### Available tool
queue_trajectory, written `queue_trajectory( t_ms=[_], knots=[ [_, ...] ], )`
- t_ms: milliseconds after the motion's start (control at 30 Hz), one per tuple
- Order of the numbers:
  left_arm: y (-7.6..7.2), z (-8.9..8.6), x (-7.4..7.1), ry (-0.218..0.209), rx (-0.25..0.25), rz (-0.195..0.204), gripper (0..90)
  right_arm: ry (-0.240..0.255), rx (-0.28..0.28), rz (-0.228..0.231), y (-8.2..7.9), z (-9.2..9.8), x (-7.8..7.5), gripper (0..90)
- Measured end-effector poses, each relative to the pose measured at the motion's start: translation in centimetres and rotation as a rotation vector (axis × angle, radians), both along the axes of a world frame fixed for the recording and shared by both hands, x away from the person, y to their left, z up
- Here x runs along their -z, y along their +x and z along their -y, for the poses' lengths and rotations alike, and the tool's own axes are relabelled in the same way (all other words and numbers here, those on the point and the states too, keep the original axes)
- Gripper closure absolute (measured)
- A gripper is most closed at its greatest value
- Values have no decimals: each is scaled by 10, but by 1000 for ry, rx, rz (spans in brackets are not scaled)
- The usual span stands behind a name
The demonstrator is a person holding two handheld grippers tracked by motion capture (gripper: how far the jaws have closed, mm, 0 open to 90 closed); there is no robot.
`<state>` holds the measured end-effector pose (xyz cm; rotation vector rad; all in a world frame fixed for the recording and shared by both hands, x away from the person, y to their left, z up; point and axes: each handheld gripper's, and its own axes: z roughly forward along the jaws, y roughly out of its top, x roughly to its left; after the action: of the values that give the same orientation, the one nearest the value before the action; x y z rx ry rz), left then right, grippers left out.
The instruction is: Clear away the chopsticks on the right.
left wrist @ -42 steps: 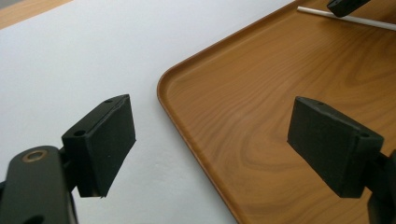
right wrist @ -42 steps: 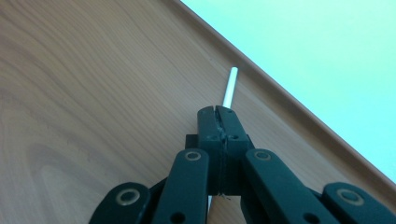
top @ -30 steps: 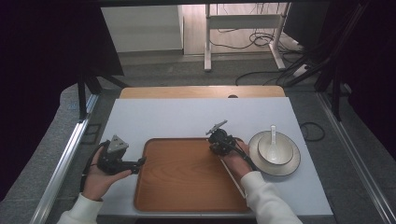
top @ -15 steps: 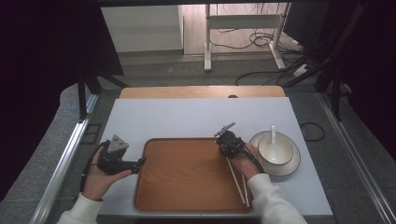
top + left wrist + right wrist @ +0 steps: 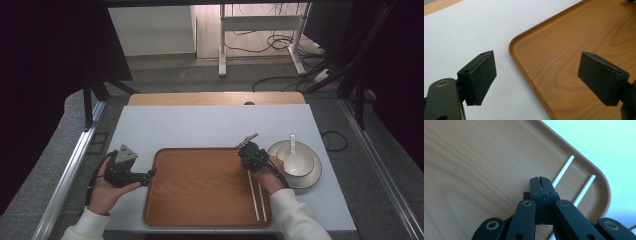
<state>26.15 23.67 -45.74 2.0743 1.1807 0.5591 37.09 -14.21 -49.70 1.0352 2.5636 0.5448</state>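
The 2 chopsticks [image 5: 258,200] lie side by side in the wooden tray [image 5: 195,200], along its right edge near the front right corner. The right gripper [image 5: 541,180], jaws pressed together with nothing between them, hovers just over the chopsticks' far ends. The left gripper [image 5: 536,75] gapes wide and empty over the tray's left edge. A white spoon [image 5: 292,150] rests in a bowl [image 5: 312,172] just beyond the tray's right edge on the worktop [image 5: 200,125].

Chopsticks [image 5: 258,196] in tray [image 5: 195,190], bowl [image 5: 305,172] right

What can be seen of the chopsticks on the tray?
The chopsticks are two thin, pale, straight sticks, plastic or metal by their look. They lie flat and nearly parallel, slightly apart, along the right edge of the wooden tray, their far ends below the right gripper. Its jaws are shut, with nothing visibly between them.
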Motion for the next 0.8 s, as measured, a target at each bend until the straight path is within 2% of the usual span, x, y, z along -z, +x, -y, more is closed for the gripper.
queue_trajectory(
  t_ms=[800],
  knots=[
    [0, -1, 1, 0, -3, 0, 146, -33, 28, -17, -2, 14, 1, 897]
  ],
)
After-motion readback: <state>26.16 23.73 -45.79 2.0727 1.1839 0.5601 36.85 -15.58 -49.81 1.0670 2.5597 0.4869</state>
